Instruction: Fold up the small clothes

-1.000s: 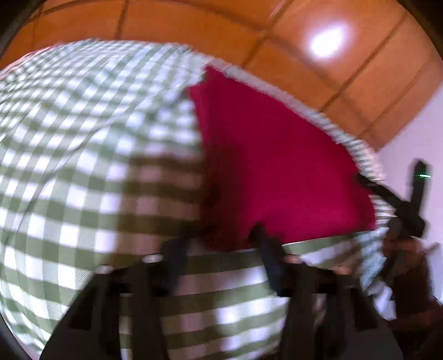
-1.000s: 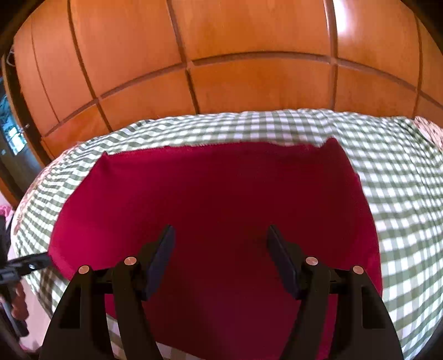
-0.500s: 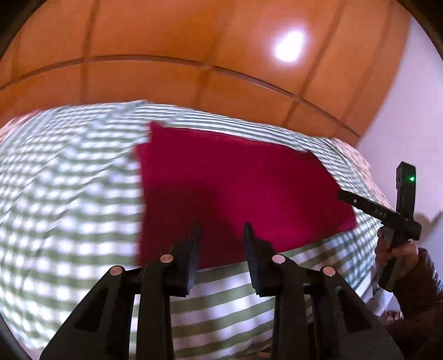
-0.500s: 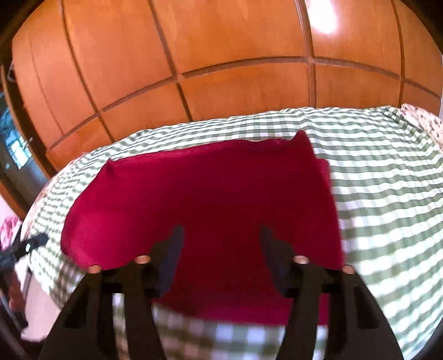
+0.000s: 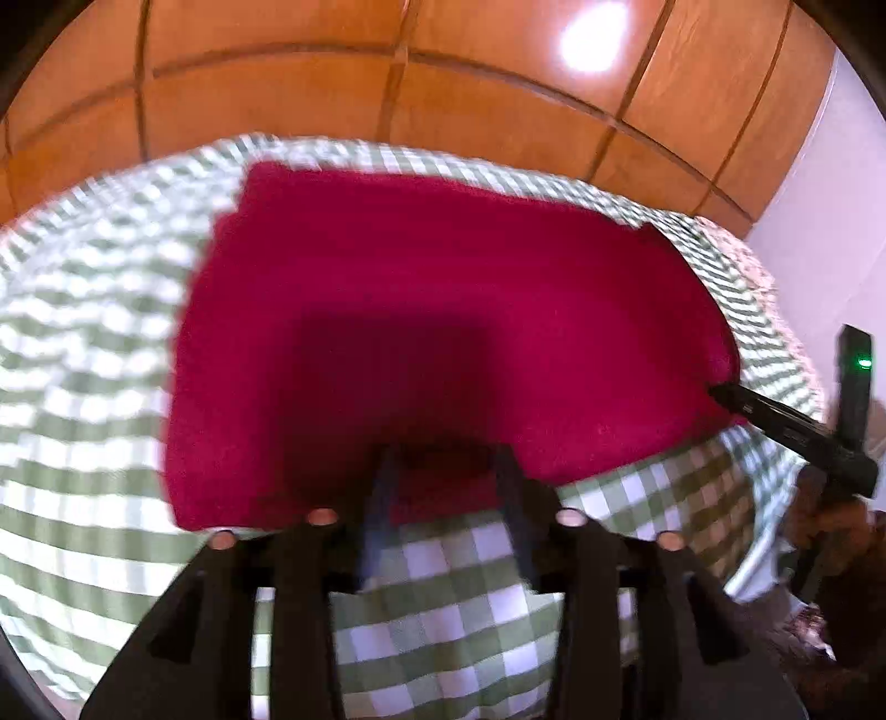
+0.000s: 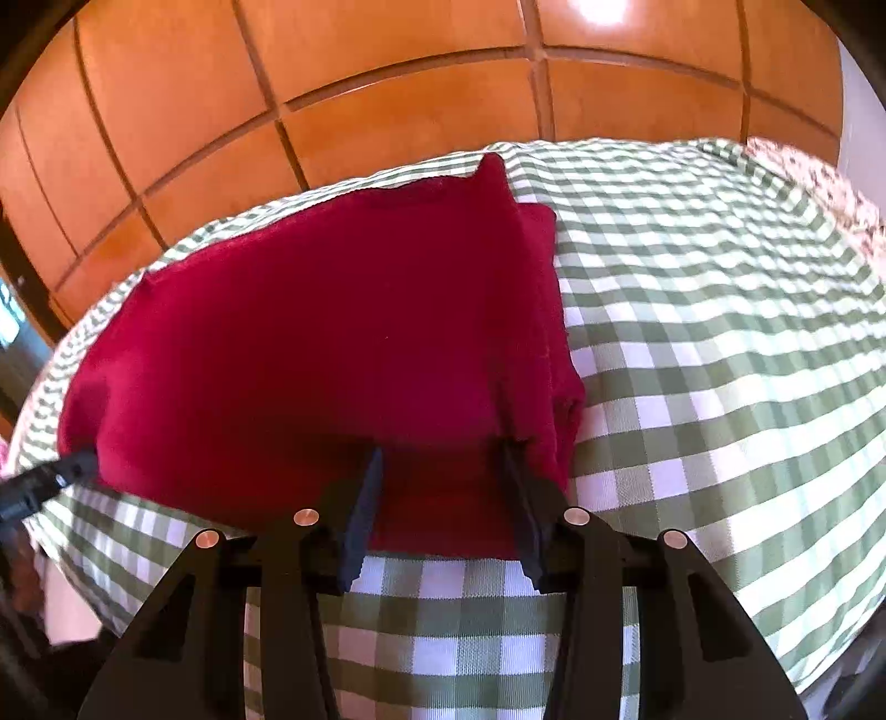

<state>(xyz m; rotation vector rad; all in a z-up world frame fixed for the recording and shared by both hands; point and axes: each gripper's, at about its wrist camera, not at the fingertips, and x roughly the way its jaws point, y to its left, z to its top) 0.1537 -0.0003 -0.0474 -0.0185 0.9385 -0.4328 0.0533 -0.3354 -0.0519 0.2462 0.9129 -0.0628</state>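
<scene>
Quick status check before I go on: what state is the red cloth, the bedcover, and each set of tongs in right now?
Red cloth: folded, layered edges on one side, lying flat on the bedcover.
Checked bedcover: spread smooth under the cloth.
Left tongs: open, just been widening, at the cloth's near edge.
Right tongs: open, just been narrowing, straddling the cloth's near corner.

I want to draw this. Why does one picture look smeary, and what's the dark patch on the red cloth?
Left wrist view: motion blur smears the checked sheet; the dark patch on the red cloth is shadow; glare spots the wood panel. Right wrist view: sharper, curved by the fisheye.
</scene>
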